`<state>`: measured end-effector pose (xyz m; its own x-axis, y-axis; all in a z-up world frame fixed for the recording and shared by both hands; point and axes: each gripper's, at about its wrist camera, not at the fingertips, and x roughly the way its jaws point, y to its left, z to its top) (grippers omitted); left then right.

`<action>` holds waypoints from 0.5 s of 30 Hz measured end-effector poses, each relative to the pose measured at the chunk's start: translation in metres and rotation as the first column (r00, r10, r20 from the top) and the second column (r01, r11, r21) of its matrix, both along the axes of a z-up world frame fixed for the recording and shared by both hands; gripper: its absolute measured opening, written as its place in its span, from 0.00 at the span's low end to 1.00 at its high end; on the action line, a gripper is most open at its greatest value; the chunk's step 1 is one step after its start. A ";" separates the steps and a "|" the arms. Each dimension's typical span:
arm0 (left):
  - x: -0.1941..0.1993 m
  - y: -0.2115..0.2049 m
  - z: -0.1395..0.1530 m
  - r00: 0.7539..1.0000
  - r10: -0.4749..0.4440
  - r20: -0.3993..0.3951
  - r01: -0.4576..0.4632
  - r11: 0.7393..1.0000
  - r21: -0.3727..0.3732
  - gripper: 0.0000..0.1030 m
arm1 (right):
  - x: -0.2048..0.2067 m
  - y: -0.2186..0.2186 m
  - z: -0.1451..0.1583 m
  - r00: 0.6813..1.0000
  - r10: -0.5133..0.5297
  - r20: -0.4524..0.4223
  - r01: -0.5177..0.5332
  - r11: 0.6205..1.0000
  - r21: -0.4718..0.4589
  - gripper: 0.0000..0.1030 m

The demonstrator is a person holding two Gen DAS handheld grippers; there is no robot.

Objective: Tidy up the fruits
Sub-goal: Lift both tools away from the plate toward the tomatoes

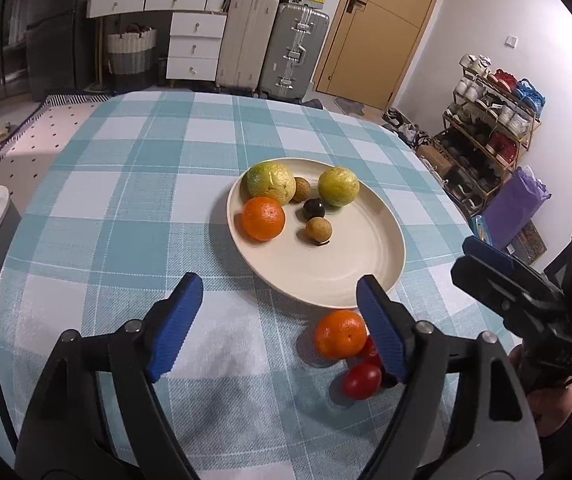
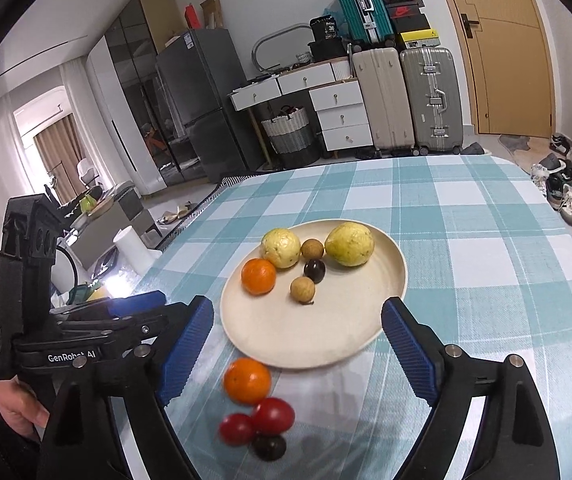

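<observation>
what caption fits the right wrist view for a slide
Open right gripper over plate of six fruits; orange and tomatoes wait on the cloth.

White lettering "GenRobot AI" runs along the black body of the left gripper in the right wrist view. Far back, a black box on the furniture shows "36".

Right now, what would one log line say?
left gripper: open, empty | right gripper: open, empty | plate: six fruits | tablecloth: orange, two tomatoes, dark fruit
</observation>
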<state>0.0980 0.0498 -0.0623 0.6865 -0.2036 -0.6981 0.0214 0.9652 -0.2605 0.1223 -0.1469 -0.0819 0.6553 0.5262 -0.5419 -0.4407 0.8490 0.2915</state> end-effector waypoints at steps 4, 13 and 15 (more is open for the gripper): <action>-0.009 -0.001 -0.002 1.000 0.023 -0.006 -0.022 0.999 0.026 0.80 | -0.010 -0.001 -0.001 1.000 -0.011 -0.001 0.011 1.000 -0.017 0.93; -0.026 0.004 -0.013 0.998 0.059 -0.024 -0.058 0.998 0.027 0.91 | -0.031 -0.003 -0.005 1.000 -0.011 -0.015 0.011 0.999 -0.041 0.96; -0.030 0.005 -0.014 0.998 0.065 -0.025 -0.065 0.998 0.025 0.97 | -0.035 -0.003 -0.005 1.000 -0.009 -0.014 0.009 0.999 -0.047 0.96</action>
<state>0.0681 0.0548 -0.0768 0.6797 -0.1425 -0.7195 -0.0478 0.9703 -0.2372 0.0870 -0.1500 -0.0874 0.6519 0.4939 -0.5754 -0.4289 0.8659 0.2573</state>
